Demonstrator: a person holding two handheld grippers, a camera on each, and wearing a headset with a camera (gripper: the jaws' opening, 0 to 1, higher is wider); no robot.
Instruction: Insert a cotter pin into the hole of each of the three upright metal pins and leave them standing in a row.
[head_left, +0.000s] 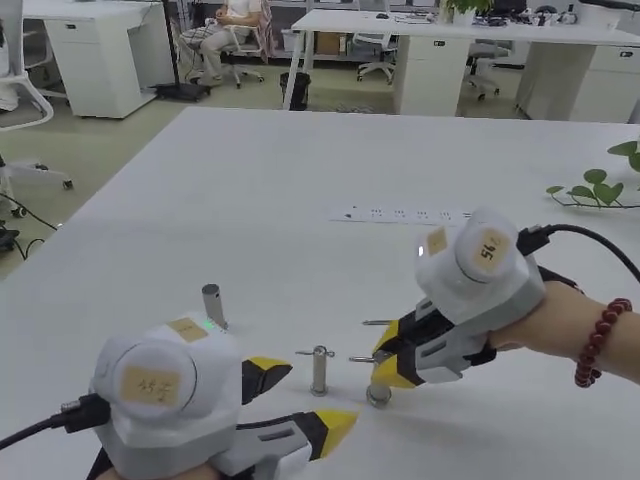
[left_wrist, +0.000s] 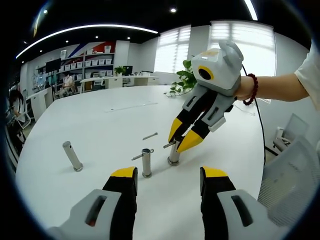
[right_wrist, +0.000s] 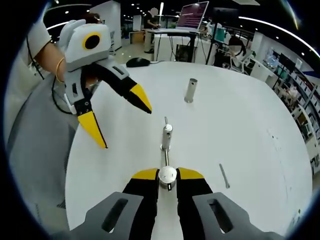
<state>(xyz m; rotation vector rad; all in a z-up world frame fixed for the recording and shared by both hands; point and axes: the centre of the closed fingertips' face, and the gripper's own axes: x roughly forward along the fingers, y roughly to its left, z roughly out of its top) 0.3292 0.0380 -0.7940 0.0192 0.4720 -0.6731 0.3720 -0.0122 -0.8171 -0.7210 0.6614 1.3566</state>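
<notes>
Step in hand: you are working on the second of three insertions. The right gripper (head_left: 388, 358) is clenching the held cotter pin (left_wrist: 168, 145) and presenting it at the head of the right-hand metal pin (left_wrist: 174, 156). I cannot tell whether it is fully through the hole.
Left gripper: the left gripper (head_left: 305, 396) is hovering released with its jaws wide, gripping nothing, just in front of the row.
Done: the middle metal pin (head_left: 320, 370) is standing upright with the seated cotter pin (head_left: 303, 352) crossing its head.
Left to do: the left-hand metal pin (head_left: 212, 305) is standing bare. The loose cotter pin (head_left: 378, 322) is lying on the tabletop (head_left: 300, 180) just behind the right gripper.
Next move: by my judgement you are needing a level push along the hole's line, then a clean release, before you go for the loose cotter pin.
Risk: these pins are standing on small bases, so a sideways nudge is likely to topple one.
Edges and room: the row is sitting on your side of the tabletop, well in from its left edge. Wide bare surface is running beyond it to the power strip (head_left: 400, 214). The two grippers are crowding the middle metal pin, so that is the tight spot.
</notes>
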